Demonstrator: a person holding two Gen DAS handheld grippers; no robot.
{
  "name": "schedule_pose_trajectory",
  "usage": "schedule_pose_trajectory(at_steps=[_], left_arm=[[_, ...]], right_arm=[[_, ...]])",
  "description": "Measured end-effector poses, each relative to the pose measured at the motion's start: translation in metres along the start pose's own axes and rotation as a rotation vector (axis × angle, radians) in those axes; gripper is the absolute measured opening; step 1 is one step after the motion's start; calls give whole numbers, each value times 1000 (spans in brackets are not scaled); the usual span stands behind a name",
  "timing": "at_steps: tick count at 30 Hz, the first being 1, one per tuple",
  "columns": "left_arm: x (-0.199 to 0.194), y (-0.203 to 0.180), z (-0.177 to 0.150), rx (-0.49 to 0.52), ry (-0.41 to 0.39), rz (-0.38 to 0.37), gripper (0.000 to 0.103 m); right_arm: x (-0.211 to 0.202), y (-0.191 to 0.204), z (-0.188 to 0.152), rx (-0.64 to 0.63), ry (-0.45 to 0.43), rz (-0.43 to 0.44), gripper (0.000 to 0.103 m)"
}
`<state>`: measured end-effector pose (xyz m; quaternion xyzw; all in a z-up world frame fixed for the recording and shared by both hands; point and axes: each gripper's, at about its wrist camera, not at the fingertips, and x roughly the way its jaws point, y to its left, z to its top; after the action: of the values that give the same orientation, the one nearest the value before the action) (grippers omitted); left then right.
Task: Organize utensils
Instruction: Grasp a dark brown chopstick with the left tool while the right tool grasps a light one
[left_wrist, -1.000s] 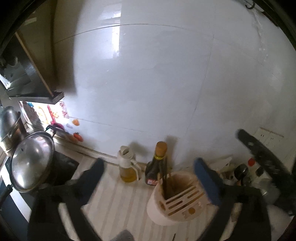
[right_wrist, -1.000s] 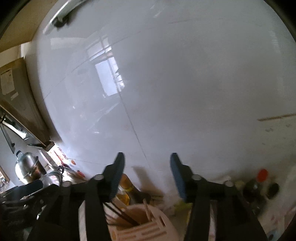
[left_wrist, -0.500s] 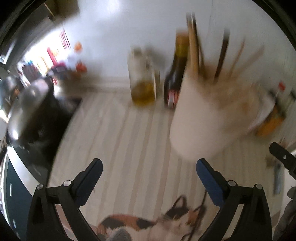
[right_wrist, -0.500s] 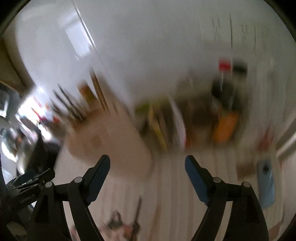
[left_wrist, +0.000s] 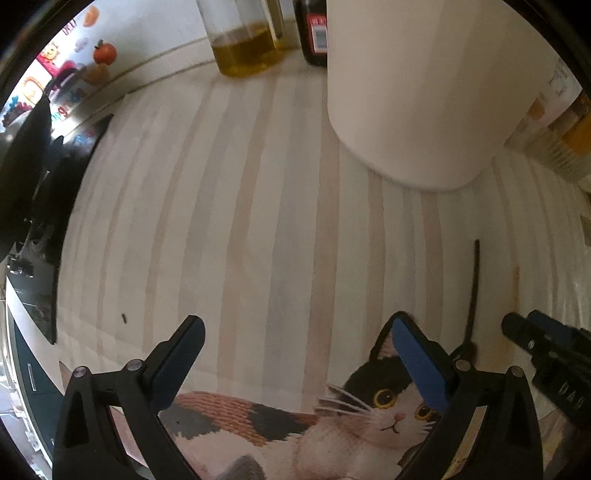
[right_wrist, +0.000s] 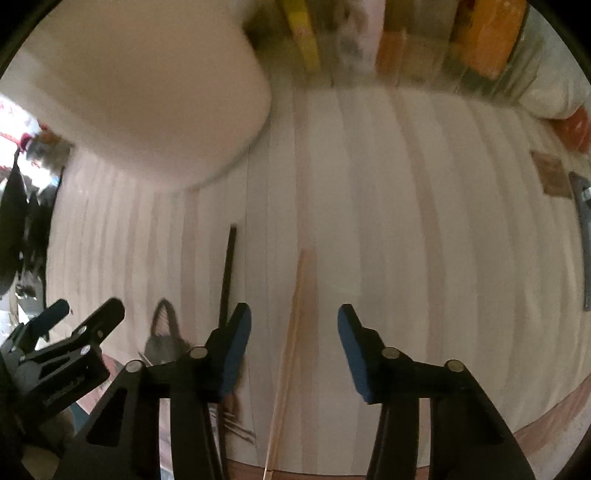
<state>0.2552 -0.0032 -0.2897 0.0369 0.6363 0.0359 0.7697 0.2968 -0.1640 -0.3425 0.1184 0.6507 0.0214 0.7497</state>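
A cream utensil holder (left_wrist: 424, 88) stands on the striped counter, also at upper left of the right wrist view (right_wrist: 147, 92). A dark chopstick (left_wrist: 474, 288) lies on the counter, seen again in the right wrist view (right_wrist: 227, 273). A pale wooden chopstick (right_wrist: 291, 350) lies between my right fingers. My left gripper (left_wrist: 295, 339) is open and empty, low over the counter above a cat-pattern mat (left_wrist: 351, 417). My right gripper (right_wrist: 293, 325) is open and empty, straddling the pale chopstick. The right gripper's tip (left_wrist: 546, 350) shows in the left wrist view.
An oil jar (left_wrist: 245, 40) and a dark sauce bottle (left_wrist: 314, 33) stand at the back by the wall. Jars and packets (right_wrist: 480, 40) line the back right. A dark stove (left_wrist: 40, 184) sits at the left. A grey tool (right_wrist: 583, 229) lies at far right.
Both grippers have dropped from facing the wall to low over the counter. The utensil holder now looms close and the chopsticks lie just ahead.
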Motion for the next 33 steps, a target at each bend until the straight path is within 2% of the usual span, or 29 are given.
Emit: schedule_pose_trajectory(at_steps=[2, 3, 5, 7, 9, 14, 18, 21, 23, 24, 28, 29, 30, 32, 33], left_arm=[[5, -1, -2, 4, 9, -1, 103], [7, -1, -2, 7, 13, 0, 103], [8, -3, -3, 17, 20, -4, 103], [9, -6, -3, 31, 20, 0, 103], [7, -13, -4, 51, 19, 9, 103], [-1, -38, -9, 92, 8, -14, 103], [-7, -66, -16, 131, 8, -63, 101], [-8, -88, -21, 178, 9, -95, 99], [-7, -99, -24, 207, 9, -104, 86], [-6, -106, -26, 223, 13, -108, 83], [1, -120, -30, 253, 24, -116, 54], [-2, -123, -31, 252, 10, -122, 44], [-1, -123, -30, 254, 7, -130, 38], [-4, -126, -31, 255, 2, -144, 4], [-4, -125, -30, 254, 5, -140, 4]], right_arm=[[10, 2, -6, -15, 30, -15, 43], [9, 5, -8, -32, 12, -30, 41], [12, 9, -12, -72, 9, -69, 31], [13, 6, -13, -95, 3, -103, 9], [13, -1, -14, -109, 7, -86, 7], [5, -34, -12, -134, 20, -144, 6], [1, -76, -12, -97, 35, -158, 6], [-2, -101, -12, -50, 35, -136, 6], [-3, -114, -14, -33, 36, -119, 6], [-3, -119, -14, -23, 35, -109, 6], [-8, -136, -13, -8, 26, -106, 7], [-9, -127, -15, -7, 23, -108, 7], [-9, -127, -16, -3, 21, -109, 7], [-8, -127, -18, 3, 16, -111, 7], [-7, -119, -21, 4, 15, -116, 7]])
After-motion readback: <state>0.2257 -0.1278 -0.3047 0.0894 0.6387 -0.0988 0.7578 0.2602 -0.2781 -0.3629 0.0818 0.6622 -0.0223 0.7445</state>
